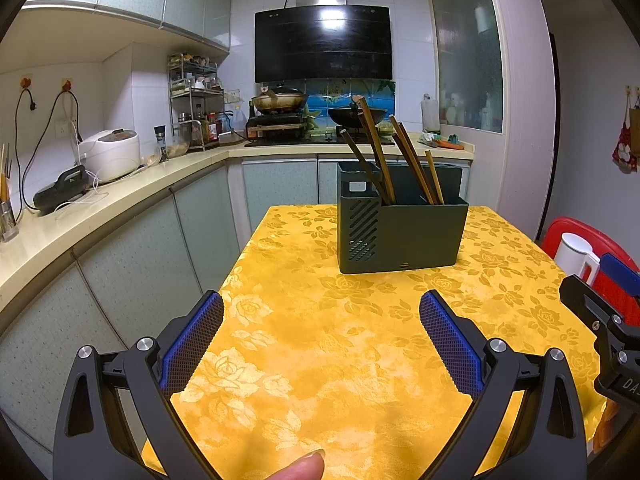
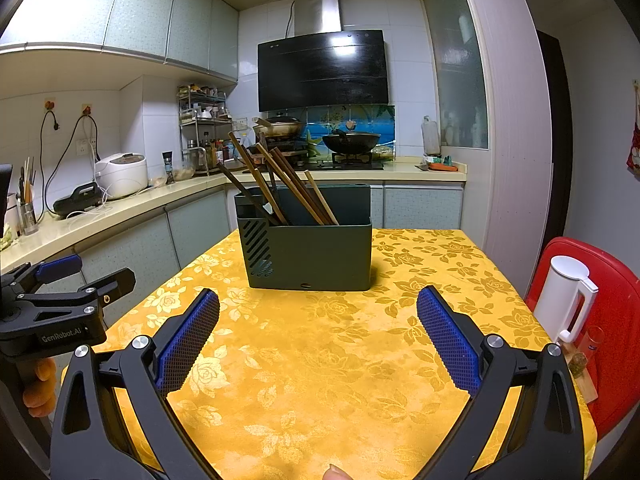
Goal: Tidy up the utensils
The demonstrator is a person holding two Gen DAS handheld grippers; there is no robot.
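A dark green utensil holder [image 1: 404, 236] stands on the yellow flowered tablecloth [image 1: 320, 360] toward the table's far end. Several brown wooden chopsticks [image 1: 374, 148] lean in it, tips up. It also shows in the right wrist view [image 2: 316, 254] with the chopsticks [image 2: 288, 188]. My left gripper [image 1: 320, 308] is open and empty, above the cloth short of the holder. My right gripper [image 2: 318, 304] is open and empty, also short of the holder. The right gripper shows at the left view's right edge [image 1: 600, 312]; the left gripper shows at the right view's left edge [image 2: 68, 292].
A red chair [image 2: 612, 320] with a white kettle [image 2: 568, 300] stands right of the table. A counter [image 2: 120, 212] with a rice cooker [image 2: 122, 174] runs along the left. Woks [image 2: 350, 141] sit on the stove behind.
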